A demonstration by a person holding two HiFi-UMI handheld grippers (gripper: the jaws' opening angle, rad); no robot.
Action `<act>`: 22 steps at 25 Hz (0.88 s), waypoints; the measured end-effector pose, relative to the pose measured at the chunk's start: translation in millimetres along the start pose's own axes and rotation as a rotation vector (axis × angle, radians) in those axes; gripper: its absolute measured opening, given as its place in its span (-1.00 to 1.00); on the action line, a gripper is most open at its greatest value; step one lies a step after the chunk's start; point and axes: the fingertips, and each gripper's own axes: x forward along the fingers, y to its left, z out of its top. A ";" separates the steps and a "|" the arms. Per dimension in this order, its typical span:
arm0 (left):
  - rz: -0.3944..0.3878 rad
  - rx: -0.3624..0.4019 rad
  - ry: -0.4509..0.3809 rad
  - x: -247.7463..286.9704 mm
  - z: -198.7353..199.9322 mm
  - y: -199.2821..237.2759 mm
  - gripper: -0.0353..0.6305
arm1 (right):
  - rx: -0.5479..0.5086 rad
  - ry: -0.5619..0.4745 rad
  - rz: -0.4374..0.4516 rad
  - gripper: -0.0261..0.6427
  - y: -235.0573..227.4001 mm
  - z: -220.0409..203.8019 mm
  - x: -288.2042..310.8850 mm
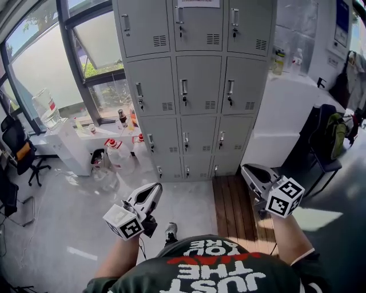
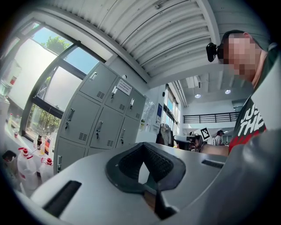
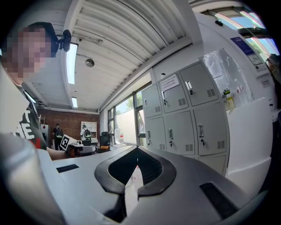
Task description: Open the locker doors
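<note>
The left claw (image 2: 142,146) is pressed together: its dark ribbed pads meet at the tips and nothing sits between them. The right claw (image 3: 137,150) is closed in the same way, tips touching, with nothing pinched. In the head view the left claw (image 1: 153,191) is held low at the person's left and the right claw (image 1: 248,170) a little higher at the right. Each carries its marker cube behind it, and both point forward and up toward the lockers. Neither claw touches anything.

The grey metal locker bank (image 1: 197,86) stands ahead, well apart from both claws. It has three columns of doors stacked in several rows, and every door in view is shut. Each door has a vertical handle with a lock below it and a small vent grille. A paper label (image 1: 198,3) is stuck on the top middle door. The left gripper view shows the bank to its left, and the right gripper view shows it to its right.

Clear plastic jugs with red caps (image 1: 117,150) stand on the pale floor just left of the lockers. Past them are a low white cabinet (image 1: 68,146) and tall windows (image 1: 46,63). A strip of wooden decking (image 1: 237,209) lies below the right claw, in front of the lockers' right column. A white tabletop (image 1: 289,106) stands beside the bank on the right.
</note>
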 end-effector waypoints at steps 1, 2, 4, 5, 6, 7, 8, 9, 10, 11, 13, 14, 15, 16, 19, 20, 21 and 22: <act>-0.017 -0.003 -0.007 6.5 2.5 19.2 -0.87 | -0.005 0.001 -0.014 -0.82 -6.2 -0.7 17.1; -0.035 -0.008 -0.015 14.0 5.9 40.0 -0.87 | -0.008 0.002 -0.031 -0.82 -13.1 -1.3 35.8; -0.072 -0.024 -0.023 31.1 14.4 84.9 -0.87 | 0.000 0.004 -0.066 -0.82 -26.4 -1.9 77.5; -0.086 -0.031 -0.021 39.5 19.5 108.7 -0.87 | 0.010 0.006 -0.079 -0.82 -31.9 -1.2 99.7; -0.098 -0.032 -0.017 47.3 25.8 132.8 -0.87 | 0.021 0.008 -0.091 -0.82 -36.8 1.2 122.4; -0.109 -0.025 -0.013 54.2 33.2 156.8 -0.87 | 0.027 0.009 -0.099 -0.82 -41.4 5.5 145.1; -0.117 -0.016 -0.011 60.4 40.9 180.4 -0.87 | 0.025 0.007 -0.107 -0.82 -46.1 11.6 167.0; -0.118 -0.011 -0.009 66.2 48.8 202.9 -0.87 | 0.019 0.000 -0.113 -0.82 -51.0 19.1 187.7; -0.116 -0.010 -0.006 72.0 56.9 224.3 -0.87 | 0.010 -0.012 -0.120 -0.82 -56.2 27.4 206.8; -0.114 -0.012 -0.002 77.9 64.6 244.7 -0.87 | 0.005 -0.027 -0.127 -0.82 -61.5 35.3 224.5; -0.114 -0.019 0.003 89.8 77.1 281.7 -0.87 | 0.003 -0.047 -0.139 -0.82 -72.4 46.2 256.0; -0.115 -0.024 0.005 95.6 81.5 297.4 -0.87 | 0.002 -0.048 -0.145 -0.82 -77.8 48.6 270.0; -0.117 -0.026 0.007 101.4 84.7 311.1 -0.87 | 0.000 -0.045 -0.150 -0.82 -83.3 49.6 282.7; -0.120 -0.028 0.008 107.0 87.0 323.0 -0.87 | -0.001 -0.043 -0.154 -0.82 -89.1 49.9 293.9; -0.123 -0.039 0.018 123.2 88.7 351.4 -0.87 | 0.013 -0.039 -0.170 -0.82 -110.2 48.6 320.0; -0.122 -0.044 0.022 128.5 87.9 359.0 -0.87 | 0.021 -0.036 -0.175 -0.82 -118.1 47.4 326.9; -0.121 -0.048 0.026 134.1 86.8 365.5 -0.87 | 0.027 -0.032 -0.177 -0.82 -126.0 46.0 333.2; -0.122 -0.050 0.030 140.4 85.9 370.8 -0.87 | 0.031 -0.028 -0.177 -0.82 -133.8 44.8 339.1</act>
